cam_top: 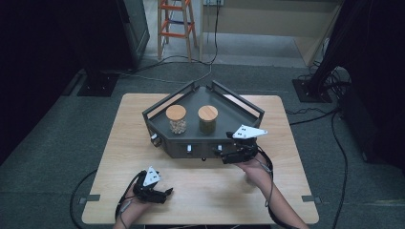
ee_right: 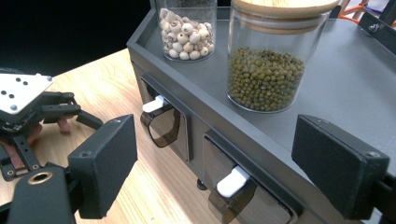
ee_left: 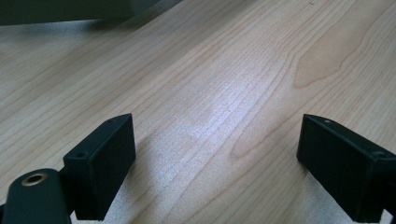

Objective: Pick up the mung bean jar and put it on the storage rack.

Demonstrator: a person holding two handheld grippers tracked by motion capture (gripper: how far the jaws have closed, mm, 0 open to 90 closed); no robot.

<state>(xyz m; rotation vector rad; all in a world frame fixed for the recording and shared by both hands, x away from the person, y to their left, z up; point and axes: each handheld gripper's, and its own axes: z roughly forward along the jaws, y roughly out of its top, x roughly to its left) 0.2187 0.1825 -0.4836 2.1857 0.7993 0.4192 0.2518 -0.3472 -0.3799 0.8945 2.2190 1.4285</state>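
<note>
From the high view I have my left gripper [cam_top: 168, 192] low on the near left of the wooden table [cam_top: 124, 138], well apart from the rack. In its own view the two black jaws stand wide apart with bare wood grain between them — nothing held.

Moving right, the dark grey rack [cam_top: 224, 107] sits mid-table toward the far side. On its shelf stand two glass jars with wooden lids: the jar of pale round seeds [ee_right: 187, 32] on the left, the jar of green beans [ee_right: 265, 65] just beside it on the right, apart from each other and both upright.

Along the rack's near face are small drawers with white tabs. In the right gripper view I see the left drawer tab [ee_right: 154, 103] and the nearer drawer tab [ee_right: 233, 181], which lies between my jaws but low, touching neither.

My right gripper [cam_top: 220, 153] sits at the rack's front right edge — jaws spread wide, gripping nothing, one either side of the near drawer and the bean jar above it.
</note>
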